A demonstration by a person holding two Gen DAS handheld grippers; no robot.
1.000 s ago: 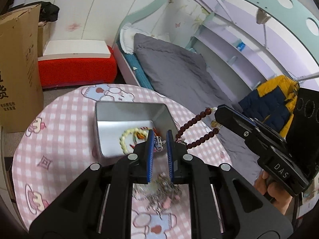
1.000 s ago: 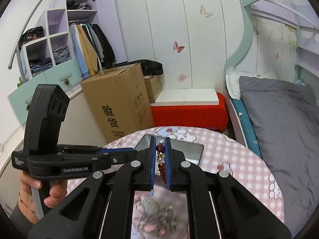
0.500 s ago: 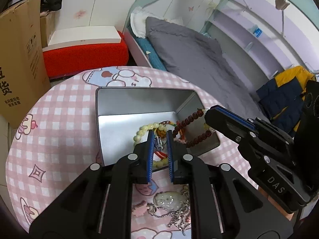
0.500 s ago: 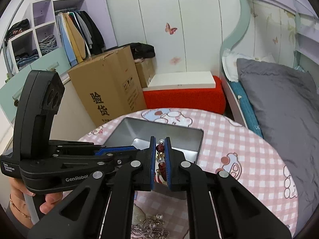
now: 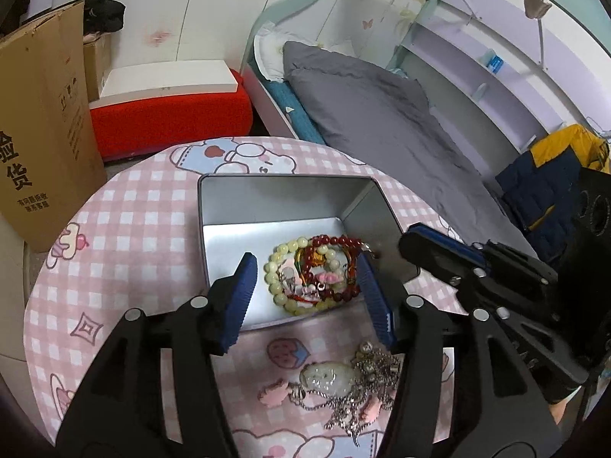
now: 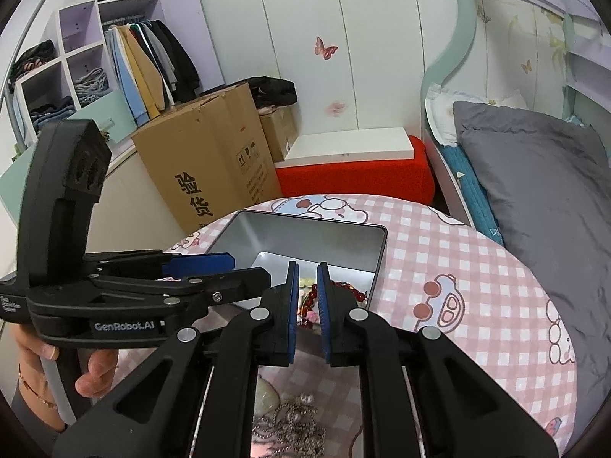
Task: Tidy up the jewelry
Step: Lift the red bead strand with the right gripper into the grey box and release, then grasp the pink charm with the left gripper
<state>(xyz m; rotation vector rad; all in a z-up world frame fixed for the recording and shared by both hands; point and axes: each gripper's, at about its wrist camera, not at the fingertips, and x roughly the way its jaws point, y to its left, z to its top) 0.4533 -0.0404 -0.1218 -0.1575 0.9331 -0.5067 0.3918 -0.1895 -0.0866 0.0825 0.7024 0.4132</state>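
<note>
A silver tin box (image 5: 225, 206) sits on the round pink checked table. Inside lie a pale yellow bead bracelet (image 5: 275, 267), a dark red bead bracelet (image 5: 336, 242) and small charms. My left gripper (image 5: 305, 286) is open wide above the box's near edge, empty. My right gripper (image 6: 305, 297) has its jaws slightly apart over the box (image 6: 343, 236), with the red beads (image 6: 343, 288) lying below, released. It also shows in the left wrist view (image 5: 431, 244) at the box's right wall. A loose pile of silver chains with a white pendant (image 5: 332, 379) lies on the table in front of the box.
A cardboard box (image 6: 214, 168) and a red bench (image 6: 355, 175) stand beyond the table's far side. A bed with grey bedding (image 5: 382, 114) runs along the right. The table edge (image 5: 34, 267) curves close on the left.
My left gripper opened and let its charm drop into the box. My right gripper parted a little and the red bead bracelet now lies in the box. Both moved forward over the box.
</note>
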